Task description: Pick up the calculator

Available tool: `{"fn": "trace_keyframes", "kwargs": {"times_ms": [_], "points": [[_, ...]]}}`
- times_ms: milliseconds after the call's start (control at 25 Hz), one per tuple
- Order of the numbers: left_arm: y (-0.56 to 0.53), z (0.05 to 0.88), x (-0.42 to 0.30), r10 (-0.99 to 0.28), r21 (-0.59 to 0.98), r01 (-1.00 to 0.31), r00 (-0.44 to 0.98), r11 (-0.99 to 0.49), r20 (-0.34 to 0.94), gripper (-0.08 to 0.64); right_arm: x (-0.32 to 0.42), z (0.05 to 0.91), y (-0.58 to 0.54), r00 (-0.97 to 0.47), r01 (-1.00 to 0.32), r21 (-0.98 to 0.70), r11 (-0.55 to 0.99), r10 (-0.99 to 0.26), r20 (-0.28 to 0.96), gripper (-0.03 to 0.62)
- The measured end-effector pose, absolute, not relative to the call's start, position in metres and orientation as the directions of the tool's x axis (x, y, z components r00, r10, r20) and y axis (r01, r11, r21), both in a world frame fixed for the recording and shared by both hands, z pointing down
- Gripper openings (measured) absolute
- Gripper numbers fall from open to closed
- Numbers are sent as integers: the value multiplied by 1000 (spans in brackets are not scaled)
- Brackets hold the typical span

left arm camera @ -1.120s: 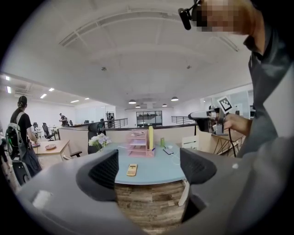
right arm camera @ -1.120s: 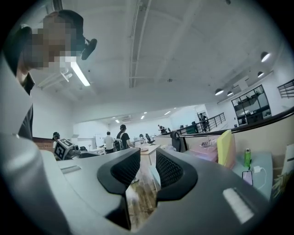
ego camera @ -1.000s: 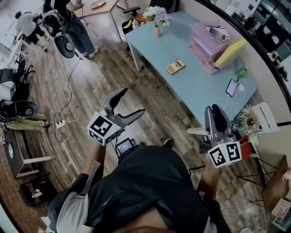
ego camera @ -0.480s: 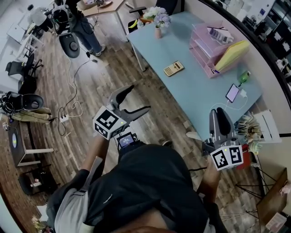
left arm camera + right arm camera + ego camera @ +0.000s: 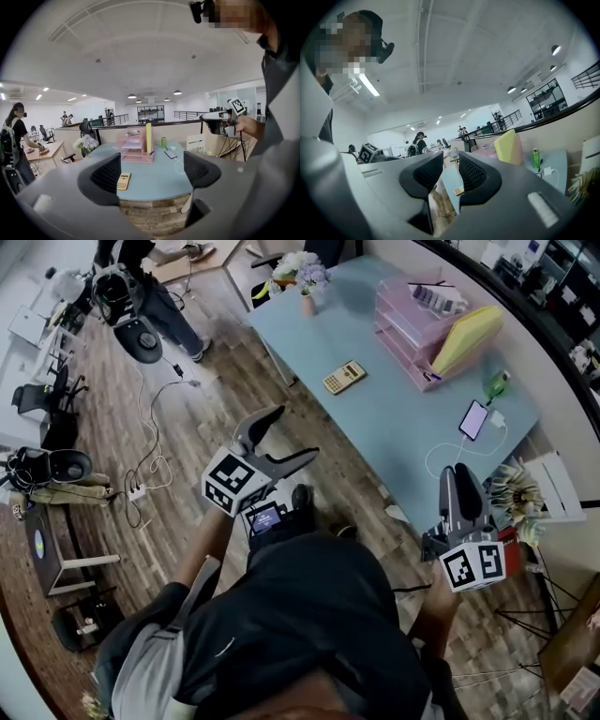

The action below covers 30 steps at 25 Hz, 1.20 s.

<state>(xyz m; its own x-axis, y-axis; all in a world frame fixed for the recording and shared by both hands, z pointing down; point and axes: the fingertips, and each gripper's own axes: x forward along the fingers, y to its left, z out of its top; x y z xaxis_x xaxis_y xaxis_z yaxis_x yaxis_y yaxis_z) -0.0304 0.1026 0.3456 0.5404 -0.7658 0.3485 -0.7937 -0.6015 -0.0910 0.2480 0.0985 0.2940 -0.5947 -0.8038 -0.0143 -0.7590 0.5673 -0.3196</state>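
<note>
- The calculator (image 5: 344, 377) lies flat on the desk (image 5: 394, 427), well ahead of both pairs of fingers and touched by neither.
- Left gripper (image 5: 295, 434): fingers spread wide with nothing between them. The calculator shows beyond the gap, nearer the left finger.
- Right gripper (image 5: 461, 474): fingers pressed together, empty.
- It looks light, stiff, thin and probably slippery; pinching across its long edges, low against the desk, seems best.

Bare tabletop (image 5: 394, 427) around calculator (image 5: 344, 377); trays (image 5: 411, 322) beyond
</note>
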Motion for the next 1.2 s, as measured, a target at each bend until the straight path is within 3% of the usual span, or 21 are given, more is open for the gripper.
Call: {"fn": "trace_keyframes", "kwargs": {"times_ms": [480,1200], "points": [[41,352,-9,-685,-66,-709,648,-703,334,471,268,300,83,-459,-842,-321,433,-888,7,86],[-63,364,-61,-584,-16,-610,750,-792,309,471,192,278,16,-342,-906,-274,324,-940,19,86]]}}
